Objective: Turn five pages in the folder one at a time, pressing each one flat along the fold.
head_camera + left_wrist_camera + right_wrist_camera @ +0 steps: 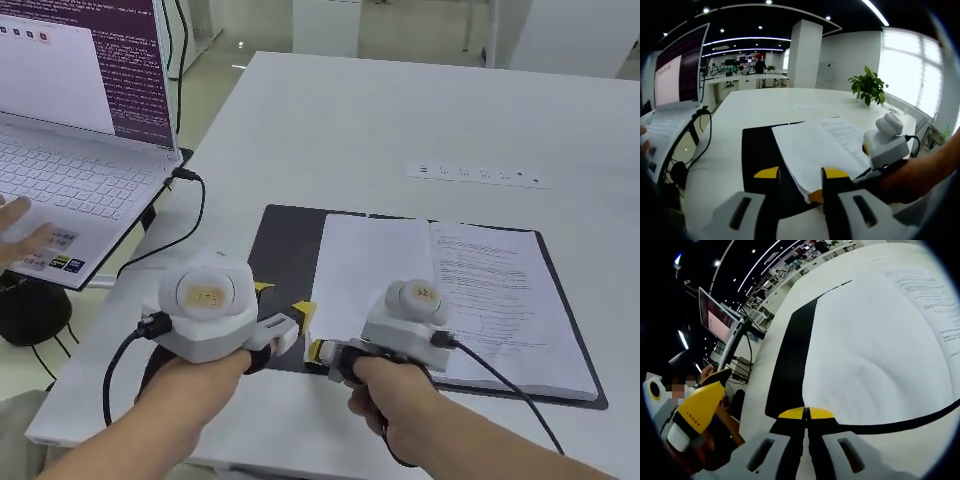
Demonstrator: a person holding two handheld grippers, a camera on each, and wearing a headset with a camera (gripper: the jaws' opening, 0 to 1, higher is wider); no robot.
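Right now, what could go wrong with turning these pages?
The left gripper is open right by the lower corner of the pages, so closing there might catch several sheets at once. The turned page looks slightly rippled, so pressing it carelessly could leave a crease.

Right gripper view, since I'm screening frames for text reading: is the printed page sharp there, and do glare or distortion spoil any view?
Right gripper view: printed page is fairly sharp but tiny, and fisheye bows the black folder edge. Left gripper view: window is blown out, ceiling dark. Head view: even light, no glare, print too small to read.
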